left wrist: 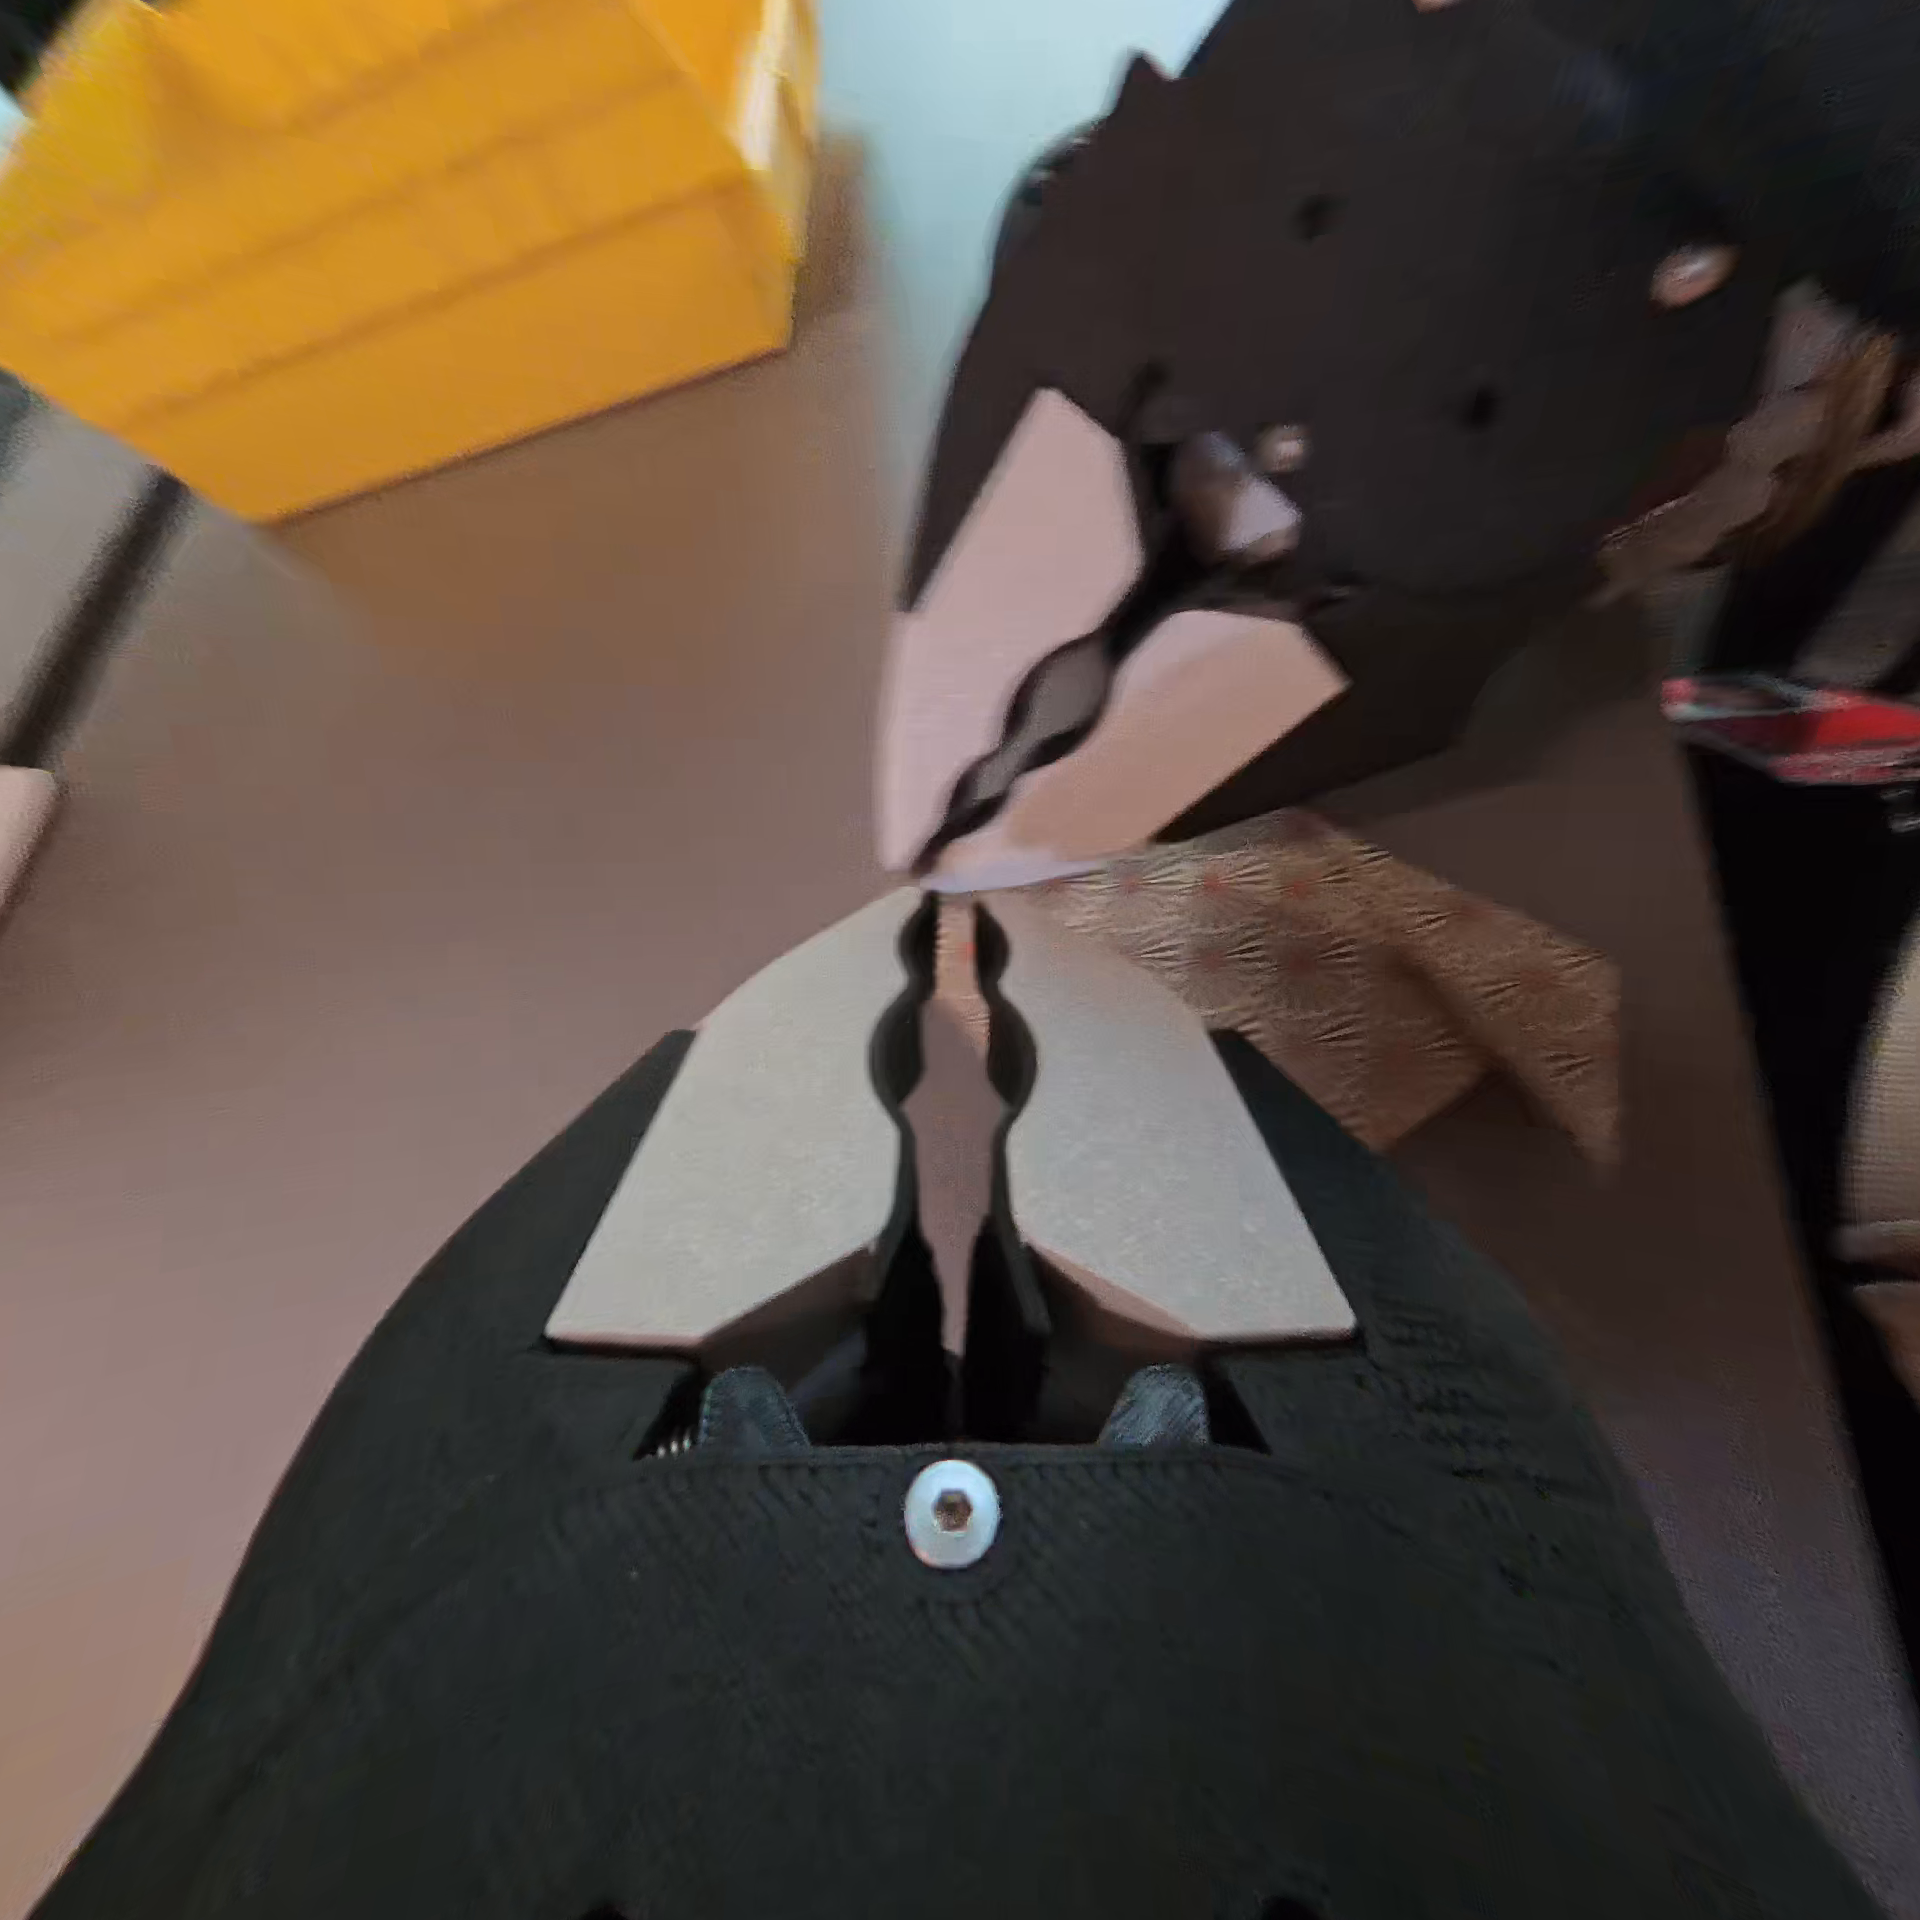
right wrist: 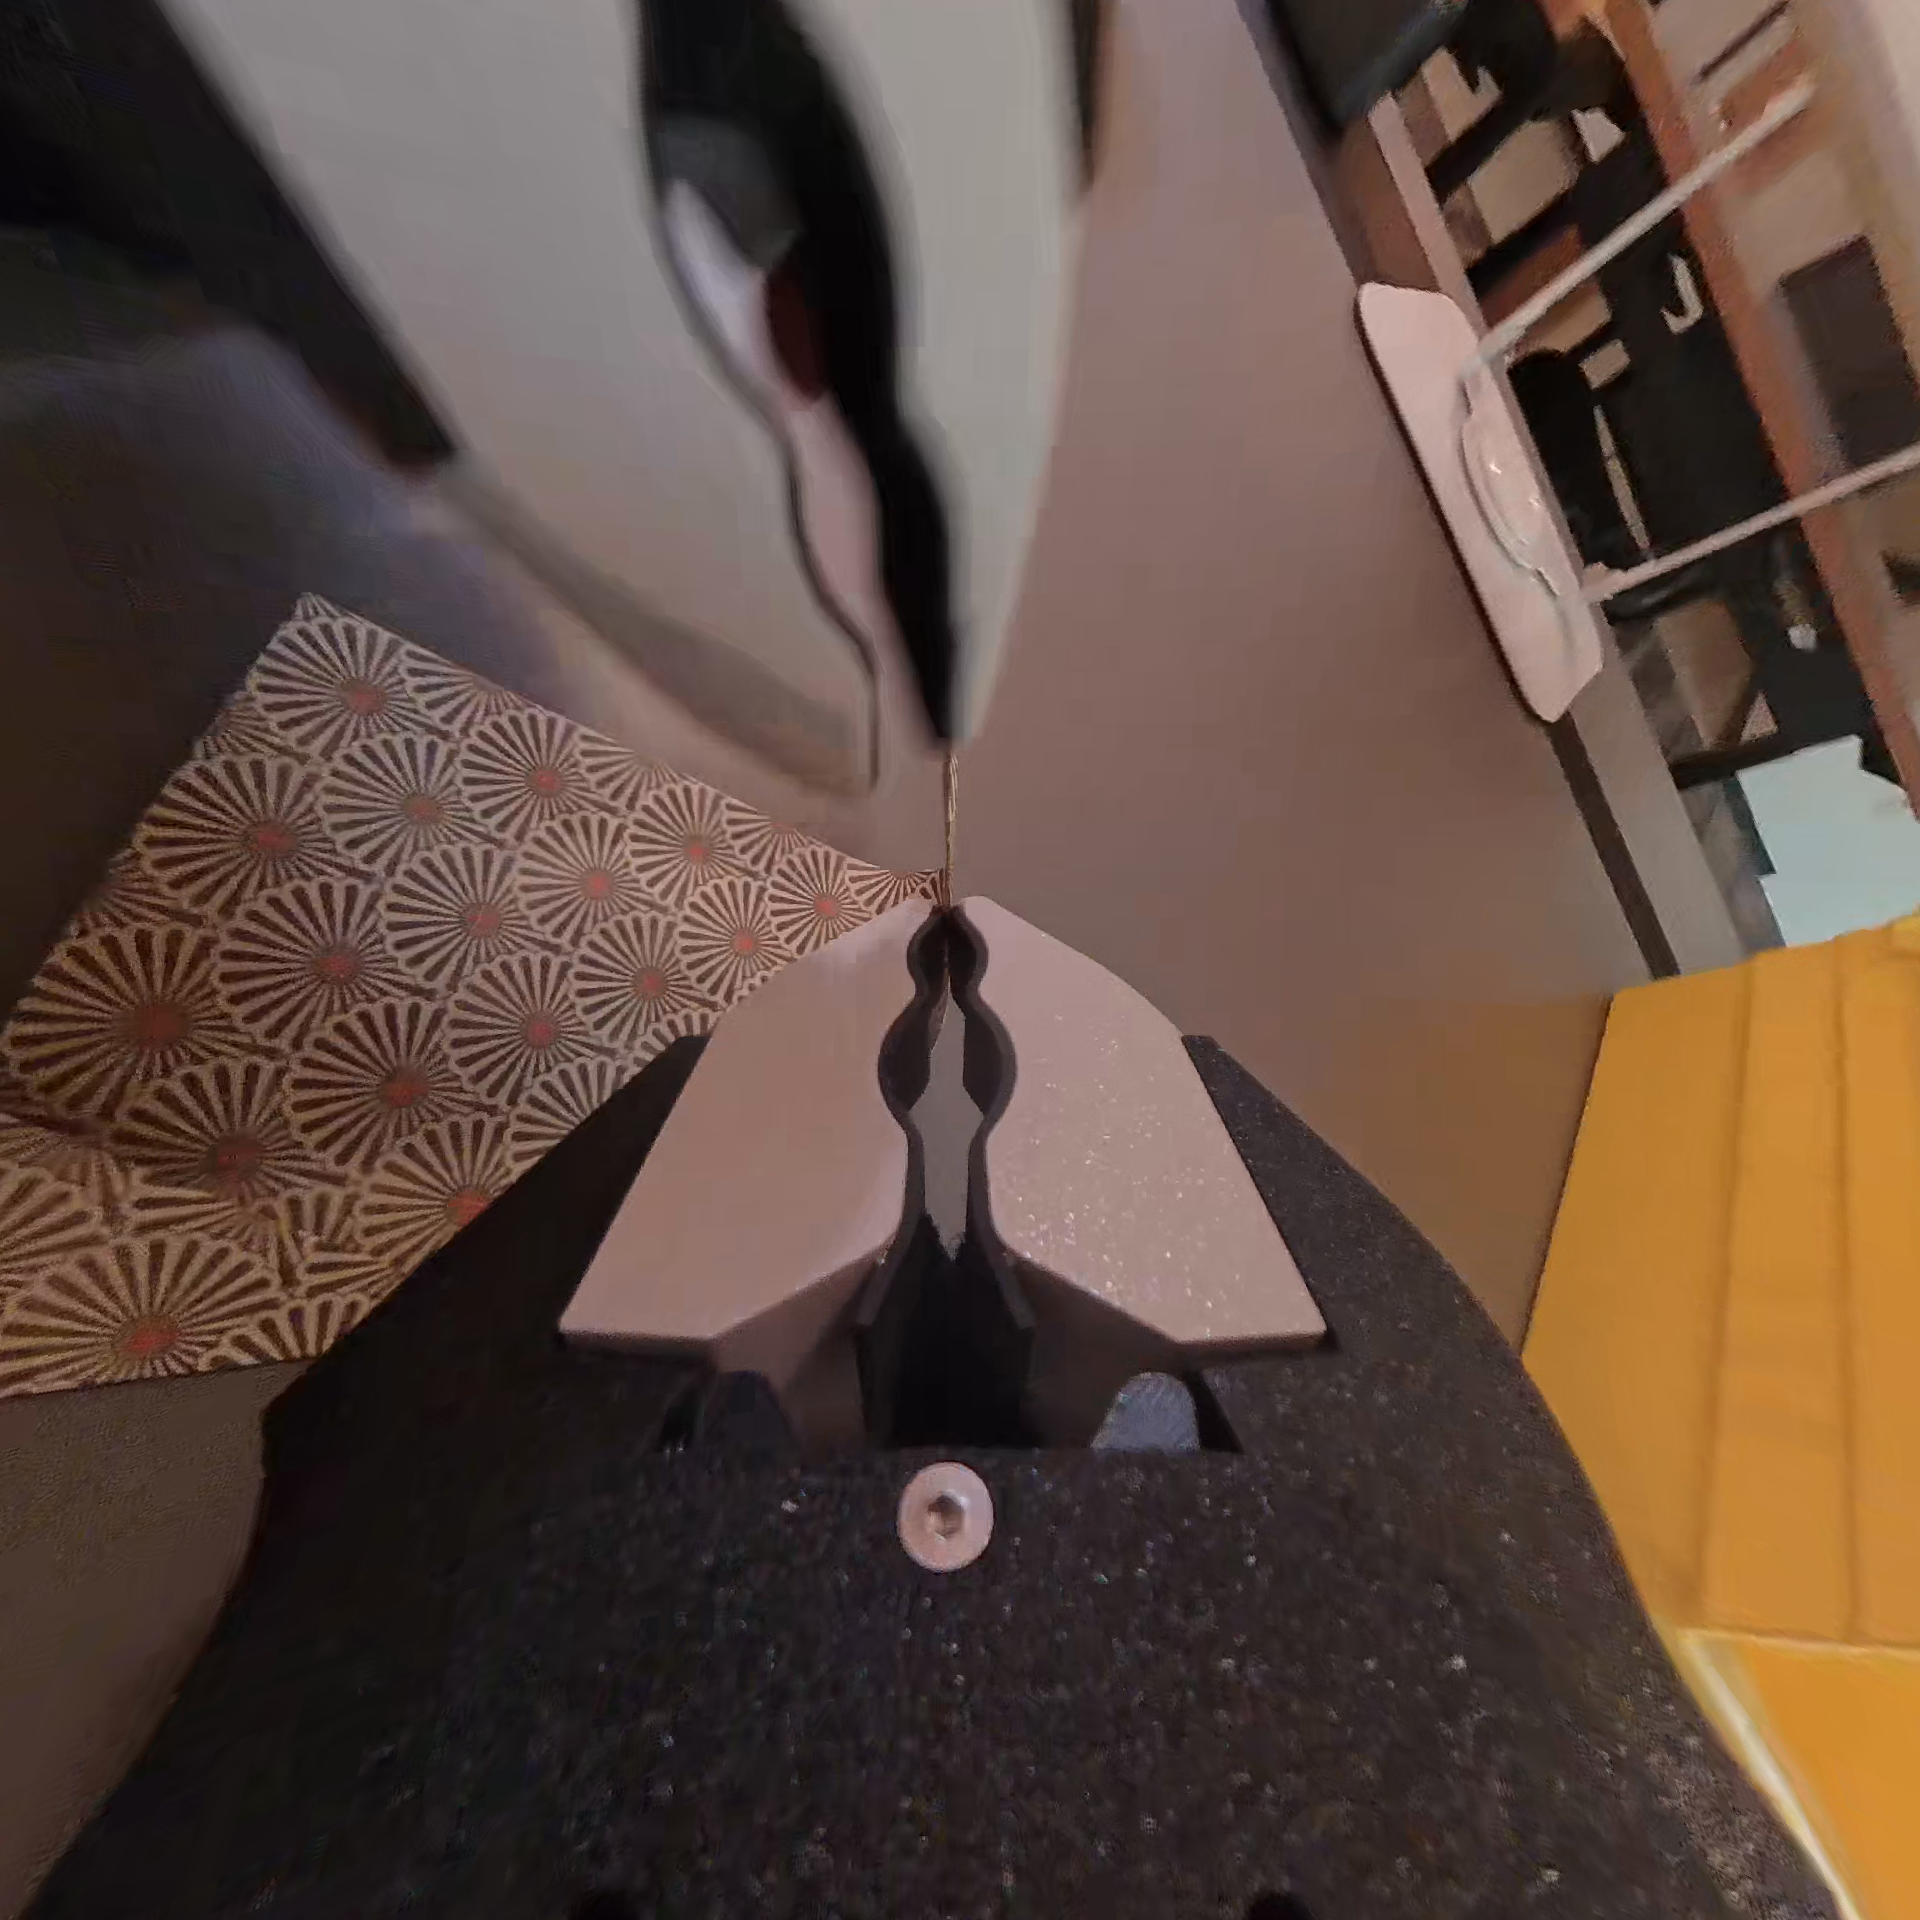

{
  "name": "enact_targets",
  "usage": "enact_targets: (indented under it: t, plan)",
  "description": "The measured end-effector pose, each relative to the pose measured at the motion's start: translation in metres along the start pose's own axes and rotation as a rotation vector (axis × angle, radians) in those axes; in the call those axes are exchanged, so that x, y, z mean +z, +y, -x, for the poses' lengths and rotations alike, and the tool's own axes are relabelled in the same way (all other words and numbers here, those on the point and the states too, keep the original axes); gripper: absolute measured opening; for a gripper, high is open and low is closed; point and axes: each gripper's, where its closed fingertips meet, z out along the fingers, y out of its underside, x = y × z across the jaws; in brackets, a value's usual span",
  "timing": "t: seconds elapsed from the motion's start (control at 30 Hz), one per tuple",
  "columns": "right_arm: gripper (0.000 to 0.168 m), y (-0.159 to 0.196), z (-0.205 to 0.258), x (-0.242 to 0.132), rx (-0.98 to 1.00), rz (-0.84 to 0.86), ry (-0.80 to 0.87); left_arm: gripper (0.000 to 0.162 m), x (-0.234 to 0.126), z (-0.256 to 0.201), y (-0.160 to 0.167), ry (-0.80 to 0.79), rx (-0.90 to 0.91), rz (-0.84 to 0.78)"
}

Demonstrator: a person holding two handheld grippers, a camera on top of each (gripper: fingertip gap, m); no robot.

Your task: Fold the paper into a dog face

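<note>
Right wrist view, both tools (right wrist: 948,912) (left wrist: 956,902) clamped on patterned paper (right wrist: 416,987), yellow box (right wrist: 1745,1299) nearby.

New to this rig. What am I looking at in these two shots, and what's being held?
There is no robot: a person holds a two-finger gripper in each hand, and each gripper carries its own camera looking along its fingers. The left wrist view shows the left gripper close up, with the right gripper coming in from above. The right wrist view shows the right gripper close up. Both look pinched shut on the same corner area of the patterned paper, lifting it off the brown table. A yellow box sits nearby.
</note>
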Motion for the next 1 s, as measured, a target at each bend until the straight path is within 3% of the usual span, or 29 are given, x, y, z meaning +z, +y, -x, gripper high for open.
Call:
enact_targets:
  t: [0.07,0.13,0.2,0.27,0.33,0.43,0.5,0.57,0.63,0.7,0.87,0.93,1.0]
  plan:
    - [0.0,-0.002,0.006,0.001,-0.028,-0.017,-0.048,0.029,-0.005,0.011,0.002,-0.014,0.105,-0.002]
    - [0.0,-0.006,0.01,0.001,-0.074,-0.042,-0.077,0.034,0.001,0.009,0.009,0.022,0.237,0.011]
    - [0.0,-0.007,0.016,0.003,-0.107,-0.059,-0.14,0.027,0.008,0.002,0.019,0.054,0.399,0.047]
    - [0.001,-0.012,0.022,0.003,-0.138,-0.106,-0.195,0.002,0.013,0.0,0.025,0.047,0.485,0.052]
    - [0.002,-0.012,0.023,0.005,-0.167,-0.124,-0.236,0.0,0.012,-0.002,0.03,0.073,0.466,0.051]
    - [0.017,-0.01,0.001,-0.005,-0.089,-0.135,-0.229,0.0,0.005,0.003,0.03,0.053,0.434,0.044]
    - [0.003,-0.016,0.002,-0.025,0.031,-0.142,-0.3,0.0,0.001,0.006,0.032,0.032,0.449,0.06]
    - [0.002,-0.014,0.027,-0.036,0.095,-0.091,-0.427,0.0,-0.001,0.003,0.032,0.031,0.466,0.062]
    - [0.002,0.009,0.034,-0.028,0.077,0.029,-0.416,0.0,-0.002,0.0,0.035,0.044,0.467,0.086]
    - [0.002,0.015,0.037,-0.023,0.125,0.021,-0.448,0.0,-0.001,-0.004,0.037,0.044,0.491,0.096]
    - [0.002,-0.011,0.025,-0.036,0.202,-0.097,-0.503,0.0,0.0,-0.001,0.04,0.019,0.485,0.132]
    - [0.0,-0.034,0.04,-0.05,0.245,-0.176,-0.624,0.0,0.0,0.004,0.038,0.006,0.457,0.116]
    - [0.0,-0.031,0.064,-0.047,0.287,-0.097,-0.728,0.0,0.0,0.006,0.036,0.006,0.426,0.095]
